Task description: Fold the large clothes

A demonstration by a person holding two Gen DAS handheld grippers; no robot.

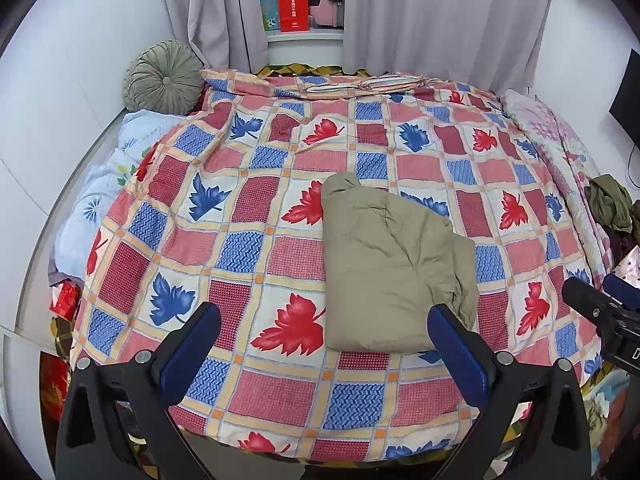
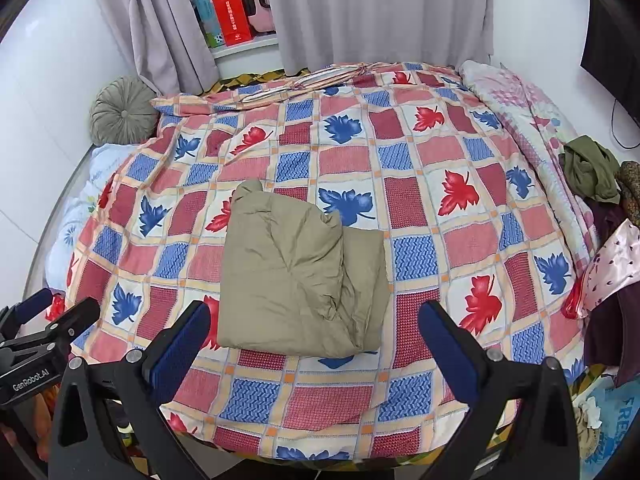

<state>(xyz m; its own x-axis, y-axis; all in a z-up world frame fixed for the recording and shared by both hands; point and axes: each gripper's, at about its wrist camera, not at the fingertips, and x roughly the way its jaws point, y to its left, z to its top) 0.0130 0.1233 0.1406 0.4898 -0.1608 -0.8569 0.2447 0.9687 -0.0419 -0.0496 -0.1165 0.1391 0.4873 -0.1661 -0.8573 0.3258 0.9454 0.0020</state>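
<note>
Where quilt [image 2: 420,184] lies, garment [image 2: 296,276] beside clothes pile [image 2: 596,184].

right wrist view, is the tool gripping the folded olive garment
No, the right tool is open, its blue fingers spread apart with nothing between them, while the folded olive garment lies free on the leaf-patterned quilt.

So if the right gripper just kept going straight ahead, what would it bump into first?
Most likely the folded khaki garment. The right gripper is open and empty, and the bundle lies on the leaf-patterned quilt just ahead, between its fingers. Depth is unclear, so it might meet the quilt's near strip first.
</note>
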